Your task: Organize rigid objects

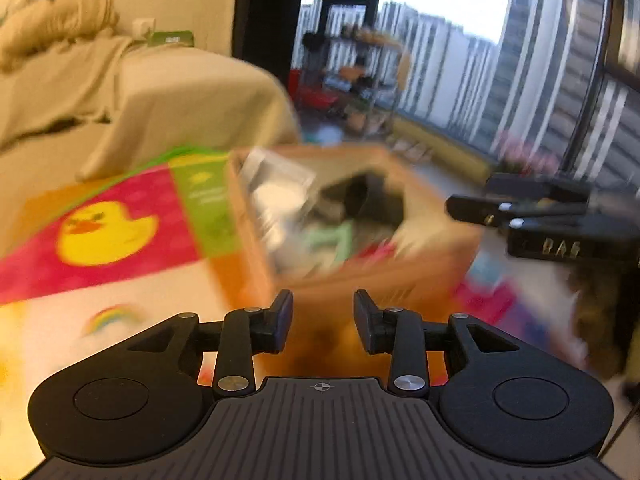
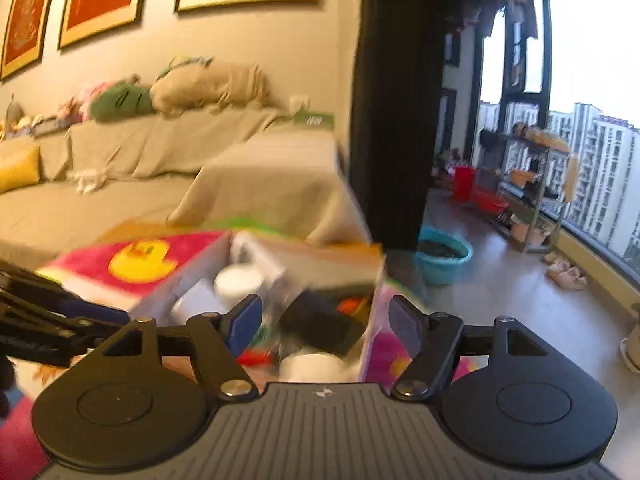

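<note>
An open brown box (image 1: 384,280) stands on a bright play mat with a yellow duck (image 1: 104,236). Blurred items fill it: white pieces, something green (image 1: 332,236) and a dark object. My left gripper (image 1: 323,320) is open just short of the box's near wall, with nothing between its pads. In the right wrist view my right gripper (image 2: 326,318) is wide open over the box (image 2: 372,264), above a black object (image 2: 320,320) and a white round lid (image 2: 238,280), gripping nothing. Each gripper shows in the other's view: the right gripper (image 1: 468,204), the left gripper (image 2: 112,314).
A sofa under a beige cover (image 2: 160,152) runs behind the mat, with cushions along its back. To the right lie bare floor, a teal basin (image 2: 444,256), a metal rack (image 2: 532,184) by the big window, red tubs (image 2: 466,182) and slippers (image 2: 566,274).
</note>
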### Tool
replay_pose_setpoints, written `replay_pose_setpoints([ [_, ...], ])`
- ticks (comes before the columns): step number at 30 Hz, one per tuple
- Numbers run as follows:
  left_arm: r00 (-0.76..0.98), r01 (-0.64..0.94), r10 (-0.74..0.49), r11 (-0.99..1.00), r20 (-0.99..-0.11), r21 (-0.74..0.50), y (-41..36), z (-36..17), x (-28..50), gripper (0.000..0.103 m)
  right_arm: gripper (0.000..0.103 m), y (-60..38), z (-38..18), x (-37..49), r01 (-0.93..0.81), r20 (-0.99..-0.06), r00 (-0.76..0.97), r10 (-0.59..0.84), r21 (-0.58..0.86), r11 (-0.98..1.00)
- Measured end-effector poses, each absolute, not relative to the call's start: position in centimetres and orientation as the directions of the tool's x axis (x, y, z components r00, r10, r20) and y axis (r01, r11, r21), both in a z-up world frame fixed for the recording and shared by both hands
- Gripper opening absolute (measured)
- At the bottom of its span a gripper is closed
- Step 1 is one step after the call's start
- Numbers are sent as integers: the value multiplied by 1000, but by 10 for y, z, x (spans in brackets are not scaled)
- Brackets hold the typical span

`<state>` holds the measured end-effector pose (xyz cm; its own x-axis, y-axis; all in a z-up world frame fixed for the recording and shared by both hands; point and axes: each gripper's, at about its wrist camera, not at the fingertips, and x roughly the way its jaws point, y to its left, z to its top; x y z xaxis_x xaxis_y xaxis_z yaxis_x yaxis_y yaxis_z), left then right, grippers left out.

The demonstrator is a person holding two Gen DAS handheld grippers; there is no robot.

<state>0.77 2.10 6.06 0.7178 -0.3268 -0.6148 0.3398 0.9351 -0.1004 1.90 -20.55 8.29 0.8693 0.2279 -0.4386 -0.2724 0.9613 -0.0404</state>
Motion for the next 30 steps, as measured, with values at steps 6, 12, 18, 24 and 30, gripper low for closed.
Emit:
replay_pose_setpoints([
  [6, 729, 308, -295, 947, -617, -88, 44, 53, -14, 38, 71, -196, 50, -5, -246, -520, 828, 209, -3, 969],
  [12, 734, 281, -369, 929, -570, -240, 49, 40, 3, 38, 71, -201, 40, 7, -229, -549, 810, 205, 27, 973],
  [18, 769, 232, -403, 899, -496, -371, 55, 38, 15, 38, 75, -193, 40, 17, -307, -521, 826, 213, -100, 946],
  [24, 778, 191, -366, 912, -510, -363, 66, 33, 30, 38, 77, -172, 51, 58, -404, -541, 787, 296, -90, 910],
  [30, 798, 46, -222, 950, -561, -310, 96, 33, 45, 38, 62, -109, 51, 93, -523, -518, 766, 381, -158, 837],
])
